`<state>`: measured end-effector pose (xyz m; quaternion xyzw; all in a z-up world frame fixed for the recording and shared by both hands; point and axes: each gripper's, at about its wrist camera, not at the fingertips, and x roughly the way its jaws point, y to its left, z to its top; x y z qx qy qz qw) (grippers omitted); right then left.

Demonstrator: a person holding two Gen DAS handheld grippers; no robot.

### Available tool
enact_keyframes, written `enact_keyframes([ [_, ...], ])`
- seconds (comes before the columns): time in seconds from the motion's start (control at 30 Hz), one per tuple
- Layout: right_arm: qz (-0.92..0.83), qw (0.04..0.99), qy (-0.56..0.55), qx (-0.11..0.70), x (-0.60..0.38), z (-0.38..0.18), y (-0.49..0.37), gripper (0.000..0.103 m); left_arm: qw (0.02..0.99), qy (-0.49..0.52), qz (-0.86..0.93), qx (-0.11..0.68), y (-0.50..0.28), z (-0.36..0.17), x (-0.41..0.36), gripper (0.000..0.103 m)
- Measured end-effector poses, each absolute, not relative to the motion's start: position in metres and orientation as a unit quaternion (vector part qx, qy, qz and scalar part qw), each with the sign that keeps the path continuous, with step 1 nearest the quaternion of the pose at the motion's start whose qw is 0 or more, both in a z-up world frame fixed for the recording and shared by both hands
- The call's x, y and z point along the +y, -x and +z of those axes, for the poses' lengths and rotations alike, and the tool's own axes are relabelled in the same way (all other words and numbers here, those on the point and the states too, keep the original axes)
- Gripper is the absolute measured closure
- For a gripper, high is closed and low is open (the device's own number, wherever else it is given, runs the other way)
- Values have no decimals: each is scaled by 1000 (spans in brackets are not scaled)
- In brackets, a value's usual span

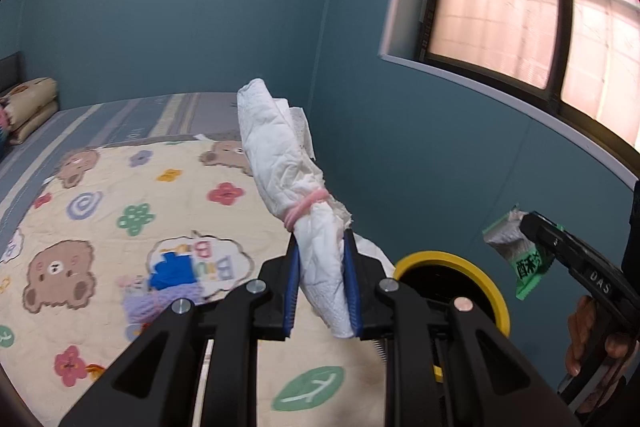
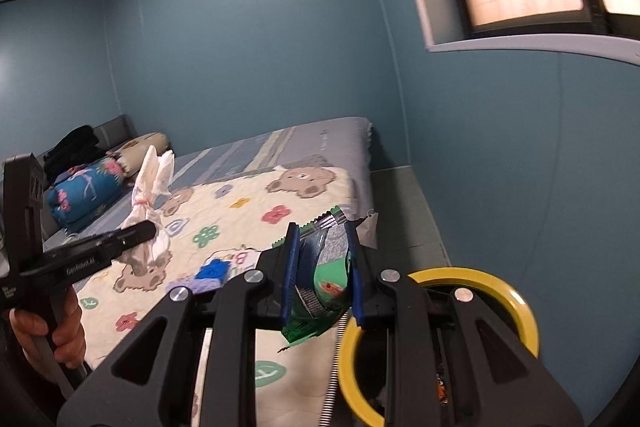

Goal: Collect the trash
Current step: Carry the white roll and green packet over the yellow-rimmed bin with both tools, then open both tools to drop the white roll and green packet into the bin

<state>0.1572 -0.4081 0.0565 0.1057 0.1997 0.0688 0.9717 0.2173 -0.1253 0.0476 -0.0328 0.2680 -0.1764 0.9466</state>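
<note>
My left gripper [image 1: 322,267] is shut on a white tissue bundle [image 1: 280,155] tied with a pink rubber band, held upright above the bed. It also shows in the right wrist view [image 2: 150,187], with the left gripper [image 2: 148,229] around its lower part. My right gripper [image 2: 322,259] is shut on a green snack wrapper [image 2: 324,279]. The wrapper also shows in the left wrist view [image 1: 516,247], in the right gripper [image 1: 528,223]. A yellow-rimmed bin [image 2: 508,291] stands just below and right of both grippers; it shows in the left wrist view [image 1: 472,267] too.
The bed has a cream bear-and-flower quilt [image 1: 120,207] with a blue toy-brick patch [image 1: 172,269]. Pillows and folded bedding [image 2: 84,187] lie at its head. Blue walls [image 1: 420,147] close in on the right, with a window [image 1: 520,7] above. A narrow floor strip [image 2: 400,211] runs beside the bed.
</note>
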Motion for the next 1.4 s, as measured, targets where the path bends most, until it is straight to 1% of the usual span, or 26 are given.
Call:
enact_keyframes([
  [0.33,16,973,-118,200,-452,39,-156,81,928,20,-228,294,-231,24,-190,84],
  [0.57,-5,966,-133,220,-475,17,-162,81,915,2,-249,318,-241,-3,-235,84],
  [1.2,-33,936,-185,297,-520,-68,-212,81,874,-31,-294,385,-280,-78,-304,84],
  [1.33,-34,933,-195,300,-524,-77,-212,77,865,-23,-303,398,-287,-87,-309,82],
  [1.4,-37,931,-200,304,-527,-81,-214,75,864,-22,-305,400,-288,-89,-310,77],
])
